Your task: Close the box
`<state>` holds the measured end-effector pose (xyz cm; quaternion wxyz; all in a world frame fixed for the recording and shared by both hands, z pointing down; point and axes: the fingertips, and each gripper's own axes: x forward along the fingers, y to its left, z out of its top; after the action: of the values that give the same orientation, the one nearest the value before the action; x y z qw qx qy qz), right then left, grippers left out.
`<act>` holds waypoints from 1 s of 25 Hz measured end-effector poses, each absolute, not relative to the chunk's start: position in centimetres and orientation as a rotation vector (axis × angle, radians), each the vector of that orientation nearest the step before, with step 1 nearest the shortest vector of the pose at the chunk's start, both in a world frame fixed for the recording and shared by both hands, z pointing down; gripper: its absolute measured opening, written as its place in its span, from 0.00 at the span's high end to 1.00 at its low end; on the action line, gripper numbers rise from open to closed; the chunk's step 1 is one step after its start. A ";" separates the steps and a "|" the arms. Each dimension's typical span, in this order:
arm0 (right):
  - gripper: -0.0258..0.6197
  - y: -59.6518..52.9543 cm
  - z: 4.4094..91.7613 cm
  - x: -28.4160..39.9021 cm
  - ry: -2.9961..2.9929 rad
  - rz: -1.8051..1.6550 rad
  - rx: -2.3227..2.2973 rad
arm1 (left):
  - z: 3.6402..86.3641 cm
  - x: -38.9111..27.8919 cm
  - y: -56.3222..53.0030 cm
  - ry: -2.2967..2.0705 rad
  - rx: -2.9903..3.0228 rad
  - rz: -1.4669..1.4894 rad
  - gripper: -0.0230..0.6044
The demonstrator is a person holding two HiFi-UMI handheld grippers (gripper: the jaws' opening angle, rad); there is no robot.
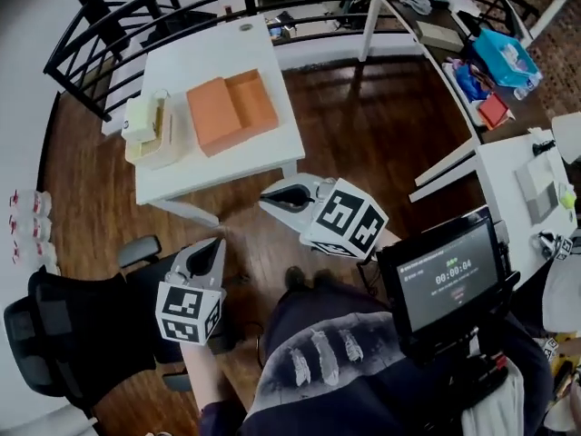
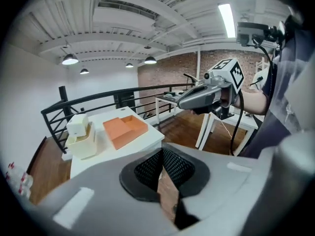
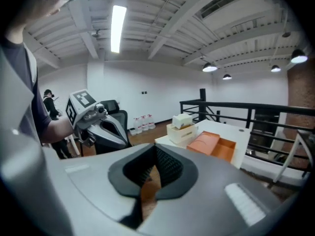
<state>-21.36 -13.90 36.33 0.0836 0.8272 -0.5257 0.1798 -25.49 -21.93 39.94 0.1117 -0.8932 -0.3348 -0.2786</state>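
Note:
An orange box (image 1: 231, 112) lies open on the white table (image 1: 263, 157); its lid is folded flat to the left and its hollow half is on the right. It also shows in the left gripper view (image 2: 125, 129) and the right gripper view (image 3: 216, 144). My left gripper (image 1: 216, 243) hangs over the wooden floor, well short of the table, jaws shut and holding nothing (image 2: 161, 154). The right gripper (image 1: 266, 198) is just off the table's near right corner, also shut and holding nothing (image 3: 155, 151). Both point toward the table.
A cream container with a white block (image 1: 150, 130) stands left of the box. Black railing (image 1: 136, 12) runs behind the table. A black office chair (image 1: 64, 334) sits at lower left. A second white table (image 1: 526, 189) and a cluttered desk (image 1: 481, 62) are on the right.

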 end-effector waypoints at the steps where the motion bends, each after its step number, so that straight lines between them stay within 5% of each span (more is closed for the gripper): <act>1: 0.95 -12.7 36.1 -20.5 -1.502 0.535 2.511 | 39.8 -24.3 -21.0 -1.041 -2.595 -0.794 0.94; 15: 0.95 9.5 34.7 -15.8 -0.761 0.535 2.880 | 38.2 -15.1 -3.6 -1.545 -2.224 -0.618 0.94; 25: 0.95 22.4 34.2 -11.6 -0.796 0.517 2.876 | 37.0 -9.9 10.2 -1.519 -2.227 -0.575 0.94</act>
<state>-11.57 22.43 34.21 0.0563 0.9481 -0.2624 0.1703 -9.88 10.25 36.97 0.1917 -0.7930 -0.5408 -0.2047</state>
